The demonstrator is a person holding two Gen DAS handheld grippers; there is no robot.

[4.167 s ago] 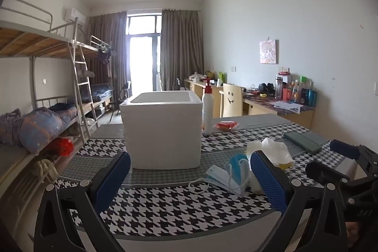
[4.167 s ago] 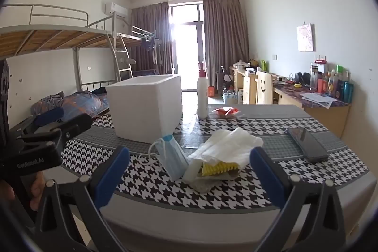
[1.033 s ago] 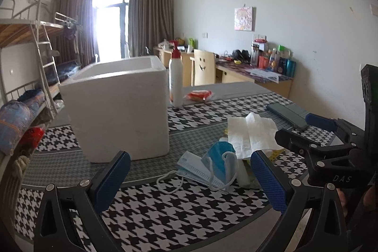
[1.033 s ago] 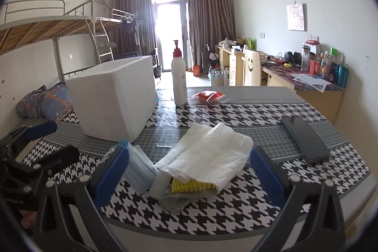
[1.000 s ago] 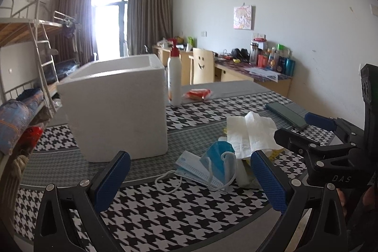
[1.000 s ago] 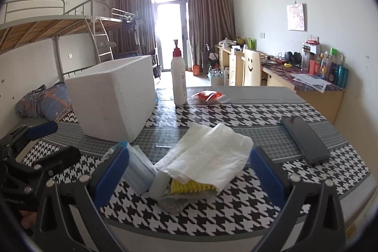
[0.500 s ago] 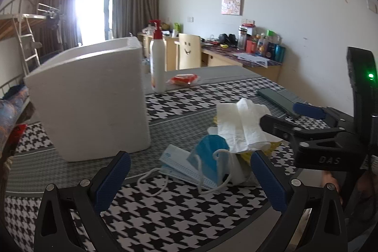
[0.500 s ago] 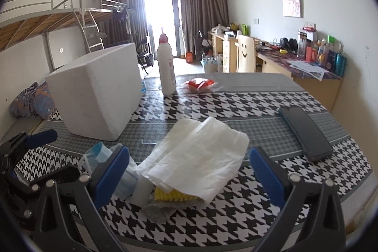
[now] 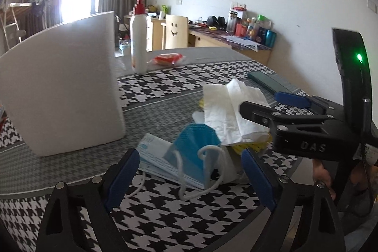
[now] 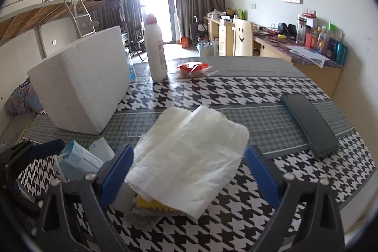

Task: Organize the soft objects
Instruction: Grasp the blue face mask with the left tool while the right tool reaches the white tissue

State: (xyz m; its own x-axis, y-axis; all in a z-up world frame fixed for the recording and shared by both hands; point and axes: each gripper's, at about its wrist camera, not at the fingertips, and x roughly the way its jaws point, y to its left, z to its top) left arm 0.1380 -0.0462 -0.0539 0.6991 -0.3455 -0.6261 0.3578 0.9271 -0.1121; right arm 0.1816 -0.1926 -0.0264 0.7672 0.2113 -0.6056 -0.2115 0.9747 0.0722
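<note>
Both your grippers hover spread over the pile.
Your left gripper (image 9: 189,177) frames the blue mask (image 9: 189,152) at lower centre; your right gripper (image 10: 189,171) frames the white tissue (image 10: 189,157), perhaps touching it.

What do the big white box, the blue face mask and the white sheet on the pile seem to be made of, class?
Big white box: probably expanded foam; matte, faintly speckled faces, thick blunt edges.
Blue face mask: likely nonwoven fabric; pleated, limp, with white cord ear loops.
White sheet: seemingly tissue paper; thin, softly creased, draping over the yellow ridged thing, perhaps a sponge.
</note>
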